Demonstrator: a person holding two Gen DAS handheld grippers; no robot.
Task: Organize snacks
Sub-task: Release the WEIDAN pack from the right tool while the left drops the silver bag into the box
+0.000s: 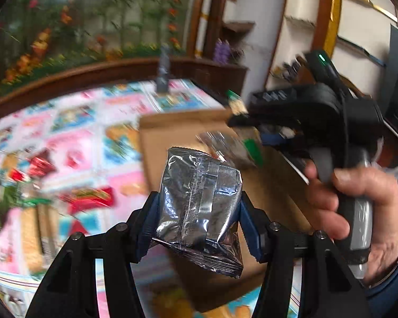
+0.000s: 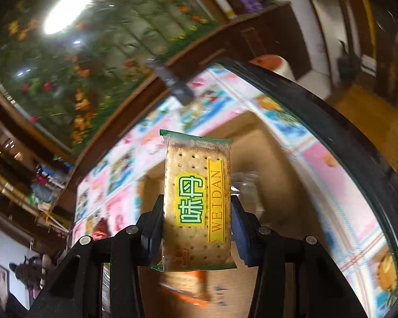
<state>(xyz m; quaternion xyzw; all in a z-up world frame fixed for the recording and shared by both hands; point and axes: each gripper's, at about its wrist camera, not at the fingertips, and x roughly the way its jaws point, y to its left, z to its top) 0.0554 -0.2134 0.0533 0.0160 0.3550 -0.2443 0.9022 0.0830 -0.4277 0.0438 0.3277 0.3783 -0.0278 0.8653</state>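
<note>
Left wrist view: my left tool (image 1: pixel 199 212) clamps a silver snack packet (image 1: pixel 199 198), my right tool (image 2: pixel 197 228) a cracker pack (image 2: pixel 197 198); red snacks (image 1: pixel 87 198) left of it remain unsorted.

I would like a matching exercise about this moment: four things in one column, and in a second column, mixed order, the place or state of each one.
Things:
1. silver foil packet
2. cracker packet
3. cardboard box
4. red-wrapped snacks

Places or states:
A. lying loose on the patterned tablecloth
B. clamped in the right gripper
C. open, standing on the table
D. clamped in the left gripper

Pairs: 1-D, 2-B, 3-C, 4-A
</note>
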